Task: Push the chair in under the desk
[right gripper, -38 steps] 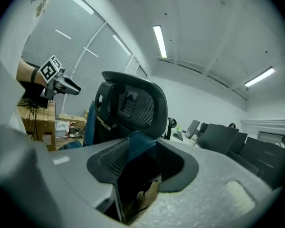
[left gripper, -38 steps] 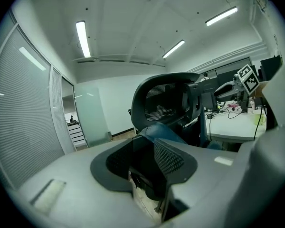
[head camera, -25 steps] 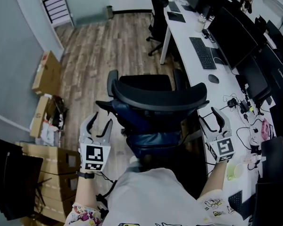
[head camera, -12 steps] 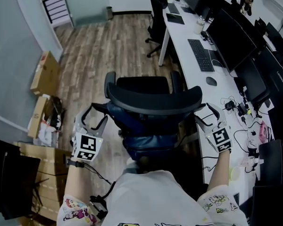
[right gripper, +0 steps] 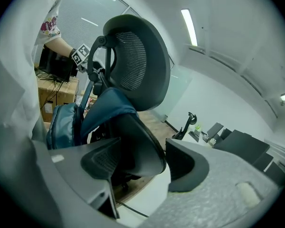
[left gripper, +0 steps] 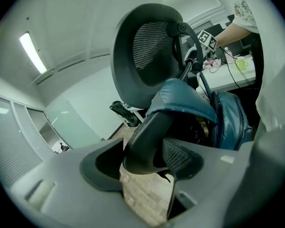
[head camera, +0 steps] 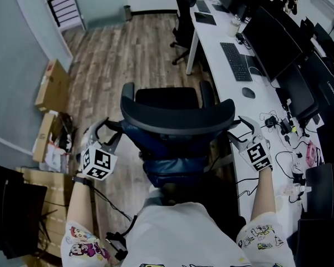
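the chair [head camera: 178,118] stood on the wood floor [head camera: 117,54] beside the bench's [head camera: 211,43] long left edge. it was not yet under the bench. its seat faced away from the person and along the bench rather than toward it, and its right armrest was near the bench edge. a blue bag [head camera: 175,163] hung on the back of the backrest, between the person and the chair.

the step in hand looked like taking hold of the chair, with the push not yet begun. the left tongs [head camera: 108,132] were at the left end of the backrest's curved top rim and the right tongs [head camera: 242,131] at its right end. in the left gripper view the jaws stood apart with the dark rim end between them. they had just been closing a little, but a gap showed on the outer side, so they did not clamp it. in the right gripper view the jaws stood wide after just opening. the rim's other end lay between them, close to the inner pad and clear of the outer one. neither pair gripped anything.

next, by my reading, both tongs would need to close firmly on the rim ends, or be set against them. the chair would then need swinging so that the seat faced the bench, and rolling in under the edge. the hanging bag and the armrests would have to be kept clear of the bench edge.
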The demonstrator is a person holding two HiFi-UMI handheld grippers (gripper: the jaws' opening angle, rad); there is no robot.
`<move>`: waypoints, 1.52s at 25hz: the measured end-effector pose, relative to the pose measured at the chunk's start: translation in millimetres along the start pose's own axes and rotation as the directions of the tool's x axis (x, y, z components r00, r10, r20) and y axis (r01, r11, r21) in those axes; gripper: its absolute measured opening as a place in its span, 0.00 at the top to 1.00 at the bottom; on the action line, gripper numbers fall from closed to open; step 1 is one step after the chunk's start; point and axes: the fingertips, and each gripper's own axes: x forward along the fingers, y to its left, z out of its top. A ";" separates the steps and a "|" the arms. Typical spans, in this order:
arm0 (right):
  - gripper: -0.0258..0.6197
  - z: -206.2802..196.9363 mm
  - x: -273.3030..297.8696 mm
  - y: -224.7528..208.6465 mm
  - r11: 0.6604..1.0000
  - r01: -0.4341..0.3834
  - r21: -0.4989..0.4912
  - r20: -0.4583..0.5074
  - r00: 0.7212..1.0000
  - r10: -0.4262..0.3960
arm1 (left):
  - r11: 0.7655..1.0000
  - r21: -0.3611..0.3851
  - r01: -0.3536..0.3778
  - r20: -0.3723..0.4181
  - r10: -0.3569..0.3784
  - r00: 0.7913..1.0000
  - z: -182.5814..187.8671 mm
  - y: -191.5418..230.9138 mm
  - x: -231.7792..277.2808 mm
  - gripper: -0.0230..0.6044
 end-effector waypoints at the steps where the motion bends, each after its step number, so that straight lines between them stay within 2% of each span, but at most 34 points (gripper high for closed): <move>1: 0.53 -2.1 1.7 -0.2 1.000 -0.001 -0.006 -0.007 1.000 0.001 | 1.000 0.015 -0.002 0.000 0.002 1.000 0.3 0.1 0.7 0.57; 3: 0.57 -4.3 3.1 -1.1 1.000 0.001 -0.020 -0.010 1.000 -0.001 | 0.999 0.041 -0.008 -0.002 0.008 1.000 0.2 1.0 0.9 0.56; 9: 0.58 -3.7 4.3 -3.7 0.999 0.005 -0.046 -0.007 1.000 -0.005 | 0.998 0.066 -0.009 -0.004 0.010 1.000 -1.0 2.0 2.0 0.57; 19: 0.58 4.9 7.1 2.8 0.999 0.044 -0.028 -0.017 0.999 -0.044 | 0.995 0.096 0.012 0.004 -0.013 1.000 -6.5 18.6 8.9 0.58; 28: 0.58 15.1 15.9 11.0 0.992 0.125 0.022 -0.066 0.990 -0.124 | 0.988 0.140 0.067 0.086 -0.079 0.993 -13.7 49.6 36.2 0.58; 38: 0.57 39.7 41.5 27.2 0.967 0.240 0.086 -0.128 0.965 -0.228 | 0.963 0.216 0.163 0.154 -0.199 0.968 -33.5 99.2 75.1 0.58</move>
